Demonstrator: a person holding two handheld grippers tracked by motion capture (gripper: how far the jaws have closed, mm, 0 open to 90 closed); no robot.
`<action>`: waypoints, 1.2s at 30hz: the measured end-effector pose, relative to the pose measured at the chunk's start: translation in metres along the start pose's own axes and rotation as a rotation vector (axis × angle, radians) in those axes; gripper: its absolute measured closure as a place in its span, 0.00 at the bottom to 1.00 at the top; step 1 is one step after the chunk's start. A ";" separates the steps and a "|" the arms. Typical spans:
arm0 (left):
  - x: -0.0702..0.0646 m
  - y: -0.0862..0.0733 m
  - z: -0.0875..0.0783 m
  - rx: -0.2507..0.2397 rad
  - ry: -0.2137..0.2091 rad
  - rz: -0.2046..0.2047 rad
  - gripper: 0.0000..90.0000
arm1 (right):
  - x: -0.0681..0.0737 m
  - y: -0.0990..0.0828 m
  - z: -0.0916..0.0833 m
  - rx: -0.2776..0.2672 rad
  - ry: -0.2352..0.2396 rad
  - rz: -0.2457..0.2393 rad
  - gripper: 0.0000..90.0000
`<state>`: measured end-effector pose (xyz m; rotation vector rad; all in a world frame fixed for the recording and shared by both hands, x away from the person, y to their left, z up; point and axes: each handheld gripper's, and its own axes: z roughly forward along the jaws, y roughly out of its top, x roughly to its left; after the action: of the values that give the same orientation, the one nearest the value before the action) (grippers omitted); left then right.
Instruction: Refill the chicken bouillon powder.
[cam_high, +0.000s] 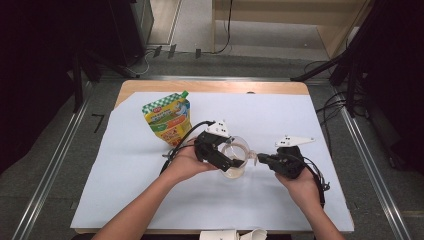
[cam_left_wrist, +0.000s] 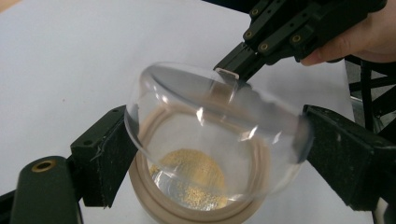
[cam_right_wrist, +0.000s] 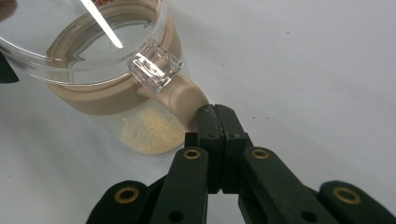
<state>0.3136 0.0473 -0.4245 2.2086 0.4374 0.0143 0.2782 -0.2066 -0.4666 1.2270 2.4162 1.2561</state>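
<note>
Clear lid sits pinched between the left claw's two pads, over the tan jar. Right claw is pressed together beside the jar's handle.

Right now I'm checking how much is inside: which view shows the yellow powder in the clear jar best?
The left gripper view: it looks down through the open jar onto the powder. The right gripper view shows the powder sideways through the wall; the high view shows only a pale patch.
</note>
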 end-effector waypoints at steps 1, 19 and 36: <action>0.000 0.000 0.000 0.000 0.000 0.000 0.15 | 0.000 0.000 0.000 0.000 0.000 0.000 1.00; -0.003 0.030 0.011 0.020 -0.044 -0.019 0.16 | 0.001 0.000 -0.001 -0.009 0.001 0.003 1.00; -0.003 0.051 0.022 0.059 -0.099 -0.021 0.10 | 0.001 0.000 -0.006 -0.036 0.020 0.016 0.96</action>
<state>0.3301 0.0006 -0.3992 2.2511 0.4102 -0.1200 0.2742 -0.2099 -0.4627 1.2324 2.3907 1.3165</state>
